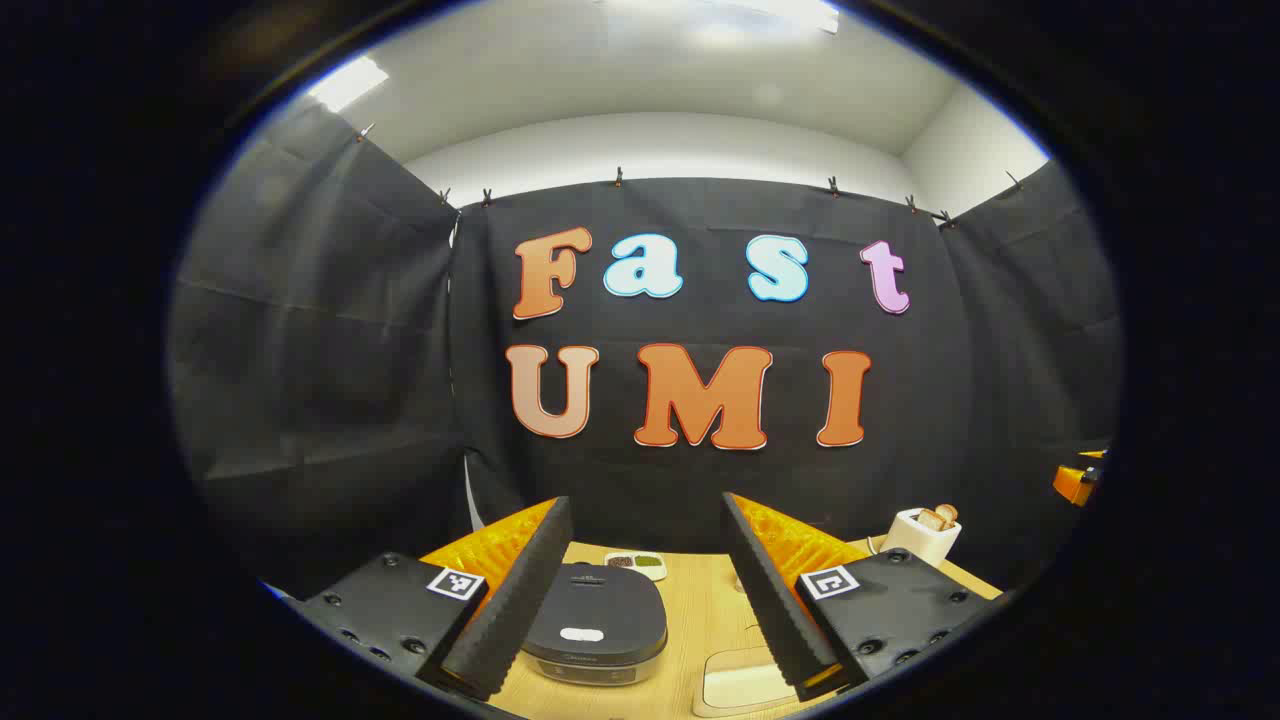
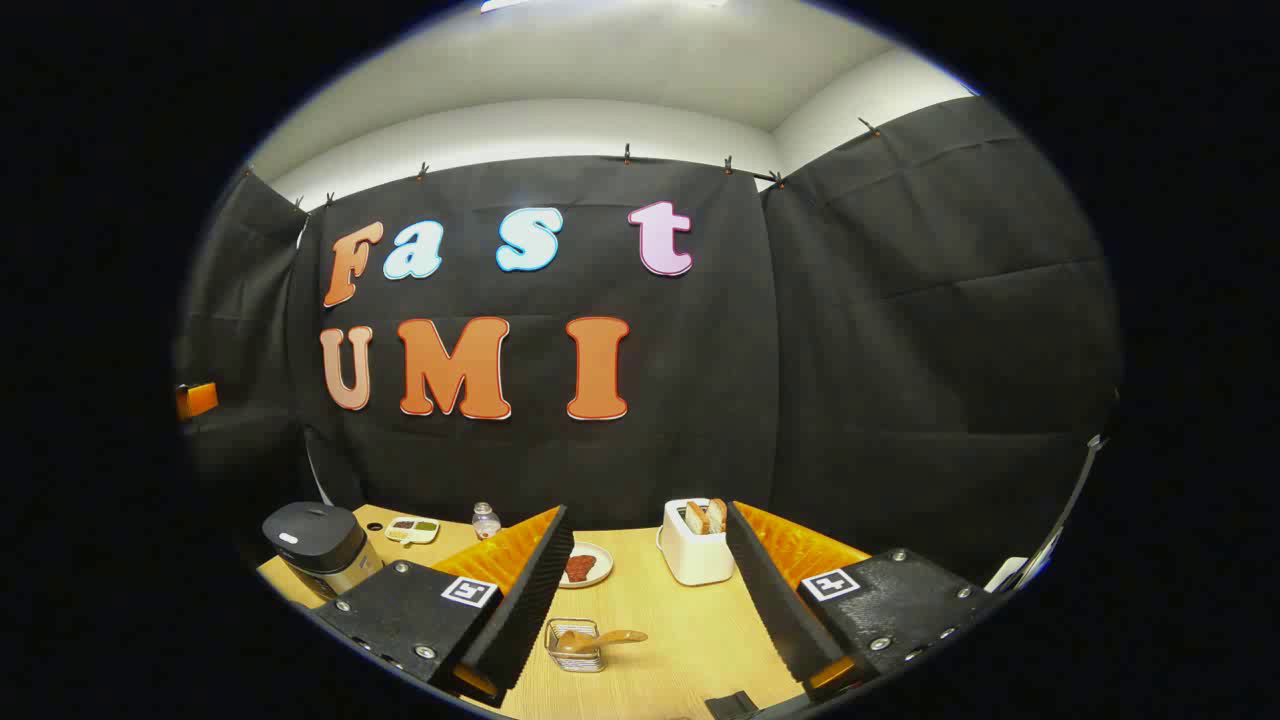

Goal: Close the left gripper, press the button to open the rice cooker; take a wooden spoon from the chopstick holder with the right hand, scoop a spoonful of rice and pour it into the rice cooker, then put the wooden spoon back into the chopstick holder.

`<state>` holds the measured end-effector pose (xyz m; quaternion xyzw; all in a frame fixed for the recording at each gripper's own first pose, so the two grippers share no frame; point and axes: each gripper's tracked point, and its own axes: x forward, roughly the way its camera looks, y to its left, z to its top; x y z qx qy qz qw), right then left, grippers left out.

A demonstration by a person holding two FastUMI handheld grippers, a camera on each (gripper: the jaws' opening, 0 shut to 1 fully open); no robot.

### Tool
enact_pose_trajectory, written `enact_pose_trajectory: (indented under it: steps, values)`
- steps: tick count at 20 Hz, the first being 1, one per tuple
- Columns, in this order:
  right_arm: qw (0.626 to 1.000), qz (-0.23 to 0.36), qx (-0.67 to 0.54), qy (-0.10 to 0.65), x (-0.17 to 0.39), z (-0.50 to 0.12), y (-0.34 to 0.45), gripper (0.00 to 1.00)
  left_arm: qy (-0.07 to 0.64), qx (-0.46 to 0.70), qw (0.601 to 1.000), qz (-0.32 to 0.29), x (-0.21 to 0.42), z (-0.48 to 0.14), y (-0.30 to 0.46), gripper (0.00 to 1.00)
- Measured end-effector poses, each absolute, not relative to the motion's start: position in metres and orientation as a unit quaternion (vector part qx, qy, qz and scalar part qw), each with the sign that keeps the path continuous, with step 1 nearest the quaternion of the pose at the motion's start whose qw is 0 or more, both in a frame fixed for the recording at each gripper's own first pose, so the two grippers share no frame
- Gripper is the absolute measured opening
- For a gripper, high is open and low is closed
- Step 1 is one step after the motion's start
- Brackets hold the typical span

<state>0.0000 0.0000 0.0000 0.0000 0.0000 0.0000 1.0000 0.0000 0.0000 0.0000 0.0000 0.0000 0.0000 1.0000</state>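
A dark rice cooker (image 1: 597, 622) with its lid down sits on the wooden table straight ahead of my left gripper (image 1: 645, 650), whose fingers stand open on either side of it and apart from it. The cooker's pale button (image 1: 581, 634) shows on the lid's near part. In the right gripper view the rice cooker (image 2: 318, 548) stands at the far left. A wire chopstick holder (image 2: 577, 645) with a wooden spoon (image 2: 600, 638) lying across it sits between the open fingers of my right gripper (image 2: 645, 650), a little ahead of them.
A white toaster (image 2: 697, 550) with bread slices stands mid-table, a small plate (image 2: 585, 566) of dark food left of it. A divided dish (image 2: 411, 530) of grains and a small jar (image 2: 486, 520) sit near the back wall. A cream tray (image 1: 738, 682) lies right of the cooker.
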Motion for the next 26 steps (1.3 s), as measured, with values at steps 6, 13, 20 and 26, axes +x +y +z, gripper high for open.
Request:
enact_pose_trajectory:
  steps: [6, 13, 20, 26]
  values:
    - [1.0, 0.011, -0.005, 0.005, 0.004, -0.004, 0.005, 0.95, 0.009, 0.004, 1.0, 0.007, -0.004, -0.005, 0.005, 1.0]
    - [1.0, 0.008, -0.006, 0.003, 0.004, 0.0, -0.003, 0.95, 0.009, 0.005, 1.0, 0.003, -0.007, -0.003, 0.002, 0.99]
    - [1.0, -0.005, 0.001, 0.005, -0.001, 0.003, -0.005, 0.95, 0.0, 0.02, 1.0, -0.012, -0.003, 0.004, 0.001, 0.98]
    - [1.0, 0.005, -0.015, 0.01, 0.0, 0.003, 0.012, 0.95, 0.006, 0.0, 1.0, -0.007, 0.002, 0.002, 0.017, 1.0]
